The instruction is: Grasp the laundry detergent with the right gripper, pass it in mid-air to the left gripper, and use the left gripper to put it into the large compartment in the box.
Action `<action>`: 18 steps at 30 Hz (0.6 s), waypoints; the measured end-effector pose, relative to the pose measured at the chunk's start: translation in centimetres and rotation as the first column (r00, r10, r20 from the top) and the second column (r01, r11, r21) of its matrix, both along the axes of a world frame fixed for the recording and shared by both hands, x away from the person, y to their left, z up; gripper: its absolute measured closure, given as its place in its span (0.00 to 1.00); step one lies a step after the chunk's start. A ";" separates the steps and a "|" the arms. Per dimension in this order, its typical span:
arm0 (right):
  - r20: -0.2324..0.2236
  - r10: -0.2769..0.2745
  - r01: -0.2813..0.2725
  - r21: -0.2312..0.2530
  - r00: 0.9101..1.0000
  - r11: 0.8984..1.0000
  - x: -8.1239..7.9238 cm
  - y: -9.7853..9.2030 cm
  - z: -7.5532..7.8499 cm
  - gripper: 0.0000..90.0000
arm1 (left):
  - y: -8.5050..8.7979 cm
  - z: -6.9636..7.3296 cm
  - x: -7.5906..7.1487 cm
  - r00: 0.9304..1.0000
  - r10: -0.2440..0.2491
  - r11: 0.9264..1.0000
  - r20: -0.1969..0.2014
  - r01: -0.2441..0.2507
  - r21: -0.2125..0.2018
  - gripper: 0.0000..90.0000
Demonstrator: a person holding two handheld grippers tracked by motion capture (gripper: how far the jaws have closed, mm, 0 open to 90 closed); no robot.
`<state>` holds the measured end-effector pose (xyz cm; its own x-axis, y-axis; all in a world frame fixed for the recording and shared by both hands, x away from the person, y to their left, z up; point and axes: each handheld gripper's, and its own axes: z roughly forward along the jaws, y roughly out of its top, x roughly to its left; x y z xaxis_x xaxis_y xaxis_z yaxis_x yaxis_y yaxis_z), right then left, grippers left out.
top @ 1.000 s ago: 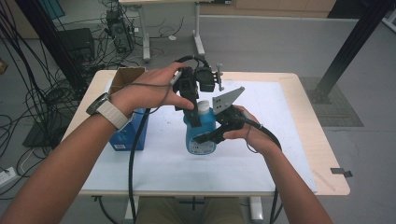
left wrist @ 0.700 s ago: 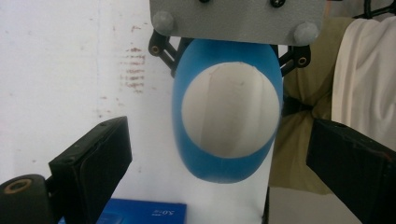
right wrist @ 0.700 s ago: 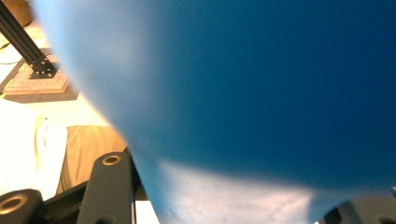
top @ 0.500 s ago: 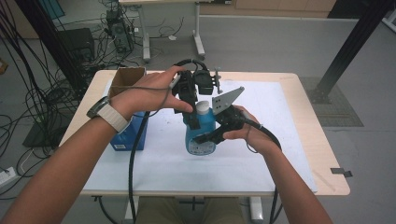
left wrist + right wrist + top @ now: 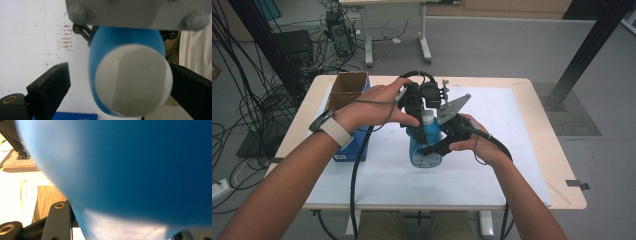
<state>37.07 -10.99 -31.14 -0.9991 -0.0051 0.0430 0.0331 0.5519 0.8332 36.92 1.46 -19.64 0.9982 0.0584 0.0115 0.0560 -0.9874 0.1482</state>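
Observation:
A blue bottle (image 5: 424,145) with a white cap (image 5: 133,80) stands upright on the white mat (image 5: 512,150) in the middle of the table. My right gripper (image 5: 434,147) is shut on the bottle's body from the right side; in the right gripper view the blue wall (image 5: 140,170) presses close between the jaws of that gripper (image 5: 120,227). My left gripper (image 5: 424,110) hangs over the bottle's top, pointing down. In the left gripper view its gripper (image 5: 120,75) is open, the cap lies between the jaws, and a gap shows beside the left pad (image 5: 53,85).
An open brown cardboard box (image 5: 347,87) stands at the table's left, with a blue box (image 5: 354,145) in front of it. Cables trail from both grippers over the front edge. Cables, a computer and table legs are on the floor beyond.
The left gripper has shifted slightly over the bottle's cap. The right gripper and the bottle have kept still.

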 end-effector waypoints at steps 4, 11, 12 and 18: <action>-0.005 0.007 -0.007 -0.006 1.000 1.000 -0.1 0.2 -0.1 0.48 | -0.3 -0.1 -0.2 1.000 -0.012 1.000 0.002 0.012 0.008 0.09; 0.001 0.014 -0.014 0.001 1.000 1.000 -0.3 0.4 0.2 0.48 | -0.6 -0.4 -0.3 1.000 -0.020 1.000 -0.002 0.020 0.018 0.13; 0.002 0.015 -0.015 0.001 1.000 1.000 -0.3 0.4 0.3 0.48 | -0.6 -0.4 -0.3 1.000 -0.019 1.000 -0.004 0.019 0.018 0.13; 0.002 0.018 -0.018 0.004 1.000 1.000 -0.5 0.5 0.5 0.48 | -0.5 -0.8 -0.3 1.000 -0.023 0.999 -0.021 0.024 0.022 0.17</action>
<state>36.60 -10.48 -30.65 -0.9989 -0.0236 0.0411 0.0215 0.5487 0.8357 36.64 0.92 -20.43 0.9994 0.0347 -0.0081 0.0355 -0.9915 0.1256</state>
